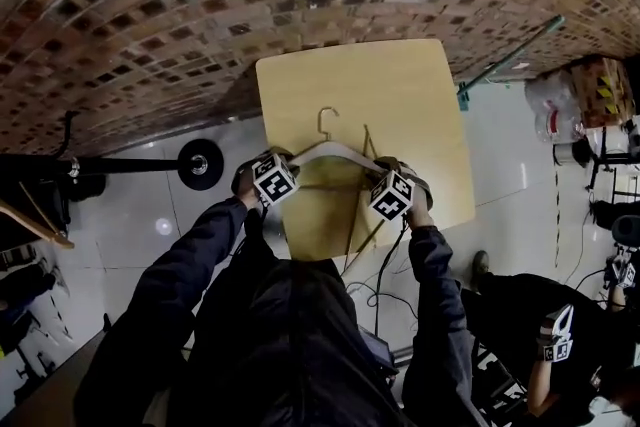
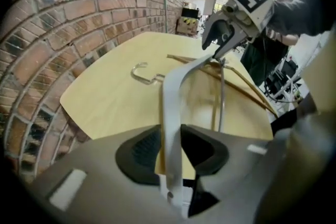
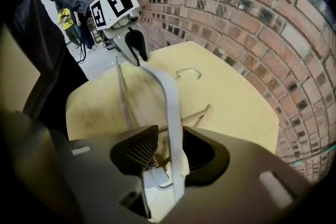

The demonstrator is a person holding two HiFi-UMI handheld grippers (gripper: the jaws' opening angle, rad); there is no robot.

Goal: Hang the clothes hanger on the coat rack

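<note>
The white clothes hanger point(image 1: 335, 150) point(image 2: 173, 92) point(image 3: 170, 97) stretches across the near half of the light wooden table point(image 1: 400, 85), its metal hook point(image 1: 325, 120) pointing toward the brick wall point(image 1: 200, 15). We have it at both ends. Our left gripper point(image 1: 268, 165) point(image 2: 170, 149) is clamped on one arm. Our right gripper point(image 1: 395, 177) point(image 3: 167, 152) stands partly apart astride the other arm, with a sliver of gap at one pad. A wooden hanger point(image 2: 247, 89) lies on the table beside it. The black coat rack point(image 1: 120, 165) stands on the tiled floor, near the table's left edge.
</note>
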